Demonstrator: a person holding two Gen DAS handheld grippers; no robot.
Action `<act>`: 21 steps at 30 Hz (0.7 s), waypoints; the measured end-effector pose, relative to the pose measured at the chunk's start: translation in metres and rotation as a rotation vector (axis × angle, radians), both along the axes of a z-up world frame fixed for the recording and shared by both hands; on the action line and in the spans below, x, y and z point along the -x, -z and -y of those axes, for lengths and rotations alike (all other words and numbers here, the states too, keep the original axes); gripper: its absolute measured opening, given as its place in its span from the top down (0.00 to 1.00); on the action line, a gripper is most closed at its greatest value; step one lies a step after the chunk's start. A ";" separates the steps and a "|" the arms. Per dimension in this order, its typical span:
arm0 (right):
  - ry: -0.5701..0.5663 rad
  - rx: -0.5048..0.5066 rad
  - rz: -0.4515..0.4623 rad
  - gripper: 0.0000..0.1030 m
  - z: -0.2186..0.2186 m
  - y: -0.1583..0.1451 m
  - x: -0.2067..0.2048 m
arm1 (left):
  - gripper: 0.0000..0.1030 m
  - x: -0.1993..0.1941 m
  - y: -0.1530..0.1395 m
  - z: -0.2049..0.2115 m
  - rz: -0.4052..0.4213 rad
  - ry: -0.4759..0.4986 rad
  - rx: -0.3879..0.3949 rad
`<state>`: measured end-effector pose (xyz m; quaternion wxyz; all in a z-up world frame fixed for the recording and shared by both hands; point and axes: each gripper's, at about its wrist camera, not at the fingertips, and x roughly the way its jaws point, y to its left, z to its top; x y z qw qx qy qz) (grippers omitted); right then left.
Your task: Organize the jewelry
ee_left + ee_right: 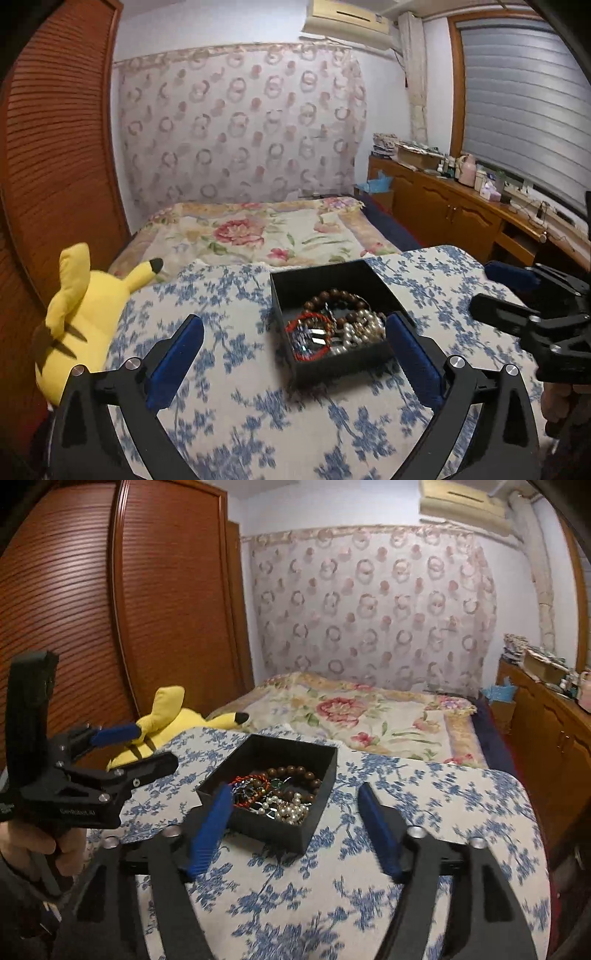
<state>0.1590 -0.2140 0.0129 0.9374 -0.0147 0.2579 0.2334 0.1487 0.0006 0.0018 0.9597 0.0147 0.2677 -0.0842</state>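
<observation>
**Jewelry box on floral tabletop, both grippers spread and empty**

Item 1. Black box (332, 317), open-topped, square, resting flat on the blue-and-white floral tabletop (258, 417). It sits just ahead of the left gripper (295, 347), with its near right corner beside that gripper's right pad. From the right wrist view the same box (273, 794) lies ahead and slightly left of the right gripper (295, 812), its near left corner next to the left blue pad.

Item 2. Contents of the box: a brown wooden bead bracelet (338, 297) toward the far side, a red cord bracelet (306, 334) at the near left, a pearl strand (360, 328) at the near right. Smaller dark and shiny pieces lie tangled among them; they cannot be told apart.

Item 3. Left gripper: jaws set wide, nothing between the blue pads, hovering over the tabletop.

Item 4. Right gripper: jaws wide apart, nothing held. In the left wrist view it appears off to the right (495, 291), clear of the box.

Item 5. Yellow plush toy (81, 314), lying left of the left gripper, at the tabletop's edge.

Item 6. Bed with floral cover (258, 232), beyond the box.
</observation>
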 end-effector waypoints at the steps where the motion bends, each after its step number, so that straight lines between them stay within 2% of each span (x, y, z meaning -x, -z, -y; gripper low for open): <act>1: 0.018 -0.009 0.011 0.17 0.004 -0.002 0.010 | 0.08 0.005 0.000 0.000 -0.002 -0.008 -0.001; 5: 0.080 -0.032 0.037 0.02 0.014 -0.005 0.034 | 0.08 0.024 0.001 0.001 0.008 -0.042 -0.008; 11: 0.177 -0.018 0.041 0.02 0.025 0.001 0.057 | 0.08 0.047 0.004 -0.005 0.008 -0.052 0.028; 21: 0.239 -0.016 0.056 0.02 0.030 0.008 0.068 | 0.08 0.064 0.002 0.000 0.012 -0.070 -0.002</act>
